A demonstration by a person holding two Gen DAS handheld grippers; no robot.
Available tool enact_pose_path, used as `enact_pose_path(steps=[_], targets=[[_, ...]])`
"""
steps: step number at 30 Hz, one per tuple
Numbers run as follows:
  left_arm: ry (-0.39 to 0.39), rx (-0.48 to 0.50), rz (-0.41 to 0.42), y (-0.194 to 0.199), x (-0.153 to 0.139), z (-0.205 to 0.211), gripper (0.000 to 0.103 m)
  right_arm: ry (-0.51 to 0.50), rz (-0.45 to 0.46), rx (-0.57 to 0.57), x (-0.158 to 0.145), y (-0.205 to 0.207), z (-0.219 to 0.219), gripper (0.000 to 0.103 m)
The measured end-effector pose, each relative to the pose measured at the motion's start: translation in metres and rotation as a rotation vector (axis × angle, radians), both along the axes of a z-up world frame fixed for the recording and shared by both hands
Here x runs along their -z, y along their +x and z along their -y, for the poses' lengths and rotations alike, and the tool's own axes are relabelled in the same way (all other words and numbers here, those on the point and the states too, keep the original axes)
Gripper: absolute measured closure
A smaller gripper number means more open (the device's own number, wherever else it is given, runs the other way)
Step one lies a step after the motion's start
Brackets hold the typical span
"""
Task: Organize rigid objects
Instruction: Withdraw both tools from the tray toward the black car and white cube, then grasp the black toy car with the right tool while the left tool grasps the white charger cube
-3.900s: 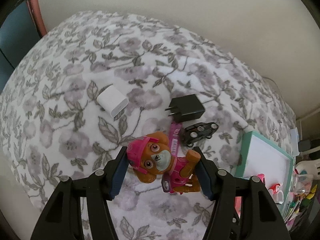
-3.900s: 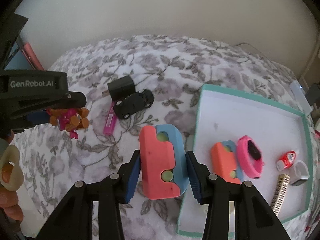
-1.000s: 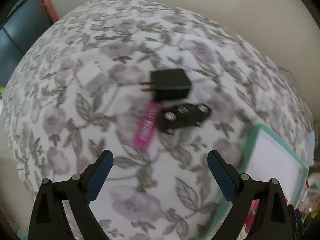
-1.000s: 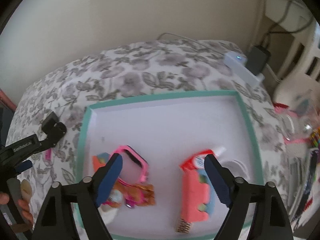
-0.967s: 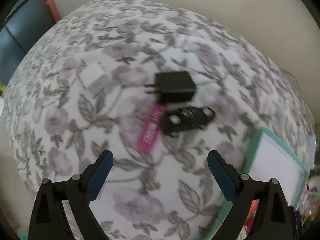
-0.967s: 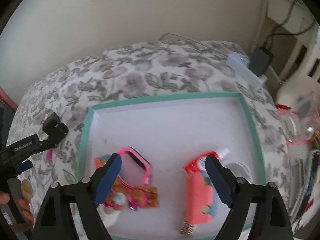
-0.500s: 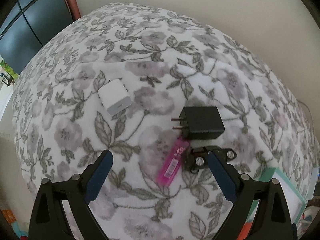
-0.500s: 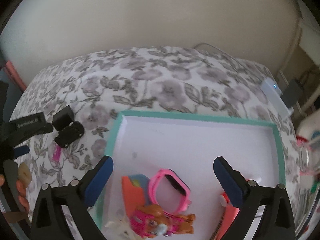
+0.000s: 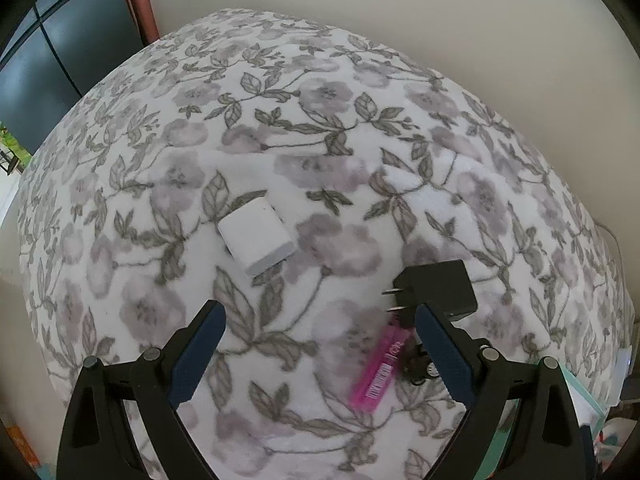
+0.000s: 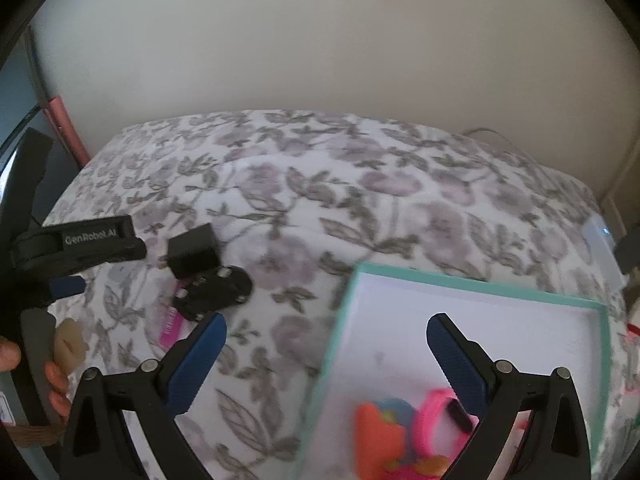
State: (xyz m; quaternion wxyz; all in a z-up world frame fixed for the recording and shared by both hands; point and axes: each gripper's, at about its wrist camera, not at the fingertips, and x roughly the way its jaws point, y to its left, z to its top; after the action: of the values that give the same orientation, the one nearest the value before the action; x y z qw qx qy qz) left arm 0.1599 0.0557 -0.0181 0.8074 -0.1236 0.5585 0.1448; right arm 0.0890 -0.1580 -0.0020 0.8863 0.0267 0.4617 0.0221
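The white charger block (image 9: 256,236) lies flat on the floral blanket (image 9: 320,128), well to the left of the black plug adapter (image 9: 436,288). It looks light, hard and smooth-sided, so I would pinch it across its two flat side faces. The left gripper (image 9: 318,334) hangs empty, tongs wide. The right gripper (image 10: 326,340), also wide and empty, straddles the teal tray (image 10: 472,282) edge. Since 3.9 s ago both have let go: the pup figure and coral block are no longer held.

The floral bedspread (image 9: 320,128) carries a white charger (image 9: 256,240), black adapter (image 9: 436,288), pink tube (image 9: 380,368), toy car (image 10: 214,292) and teal-rimmed tray (image 10: 472,280)
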Motion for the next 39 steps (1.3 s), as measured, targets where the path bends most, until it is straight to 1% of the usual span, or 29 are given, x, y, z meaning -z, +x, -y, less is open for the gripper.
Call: enact_pose_path(steps=[6, 13, 16, 19, 26, 30, 33, 37, 39], targets=[[-0.04, 0.013, -0.03, 0.004, 0.014, -0.01, 0.007, -0.016, -0.019, -0.052, 0.016, 0.015, -0.029, 0.001], [-0.093, 0.018, -0.042, 0.014, 0.025, -0.022, 0.007, -0.026, -0.039, -0.112, 0.035, 0.028, -0.054, 0.001], [-0.113, 0.013, -0.046, 0.018, 0.029, -0.03, 0.007, -0.033, -0.055, -0.124, 0.044, 0.034, -0.06, 0.001], [-0.109, 0.009, -0.047, 0.021, 0.029, -0.035, 0.007, -0.042, -0.069, -0.139, 0.051, 0.039, -0.067, 0.001], [-0.149, 0.031, -0.048, 0.024, 0.03, -0.039, 0.007, -0.044, -0.082, -0.158, 0.063, 0.047, -0.078, 0.001], [-0.163, 0.051, -0.059, 0.026, 0.033, -0.037, 0.007, -0.018, -0.089, -0.159, 0.067, 0.051, -0.081, 0.001], [-0.179, 0.047, -0.068, 0.028, 0.037, -0.039, 0.007, 0.002, -0.089, -0.163, 0.07, 0.053, -0.083, 0.001], [-0.157, 0.031, -0.067, 0.027, 0.036, -0.045, 0.007, 0.04, -0.098, -0.163, 0.07, 0.055, -0.086, 0.001], [-0.106, 0.058, -0.059, 0.027, 0.032, -0.04, 0.007, 0.059, -0.1, -0.165, 0.069, 0.055, -0.087, 0.001]])
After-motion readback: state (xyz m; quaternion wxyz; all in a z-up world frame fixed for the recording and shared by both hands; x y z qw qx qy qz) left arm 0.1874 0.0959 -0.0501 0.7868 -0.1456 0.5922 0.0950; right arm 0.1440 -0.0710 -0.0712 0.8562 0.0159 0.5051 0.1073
